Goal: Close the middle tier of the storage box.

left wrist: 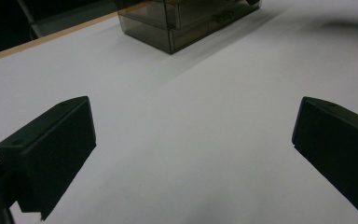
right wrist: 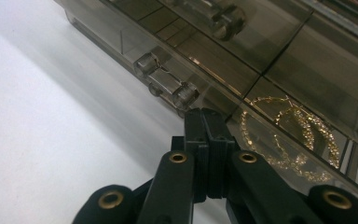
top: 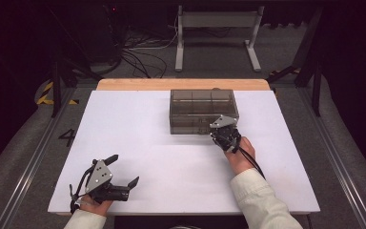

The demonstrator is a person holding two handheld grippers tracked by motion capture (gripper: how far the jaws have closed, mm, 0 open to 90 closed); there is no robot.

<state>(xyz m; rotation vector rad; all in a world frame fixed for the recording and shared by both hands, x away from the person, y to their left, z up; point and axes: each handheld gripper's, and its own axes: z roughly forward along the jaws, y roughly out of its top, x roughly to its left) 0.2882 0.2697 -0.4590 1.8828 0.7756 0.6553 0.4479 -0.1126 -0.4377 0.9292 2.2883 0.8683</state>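
Observation:
A smoky see-through drawer box [top: 201, 107] stands at the far middle of the white table top [top: 138, 138]. My right gripper [top: 215, 133] is shut with nothing between its jaws. Its tip rests at the box's lower front, at the right end. In the right gripper view the closed jaws [right wrist: 205, 116] sit just beside a clear drawer handle [right wrist: 165, 79]; whether they touch it I cannot tell. Gold hoop earrings [right wrist: 289, 135] lie inside the drawer behind the front wall. My left gripper [top: 124, 169] stands open near the front left edge, well apart from the box [left wrist: 177, 23], with bare table between its jaws [left wrist: 193, 121].
A strip of wood [top: 181, 84] runs along the table's far edge behind the box. Beyond it on the floor stand a white metal frame [top: 217, 33] and loose cables [top: 138, 57]. Dark stand legs flank the table at both sides.

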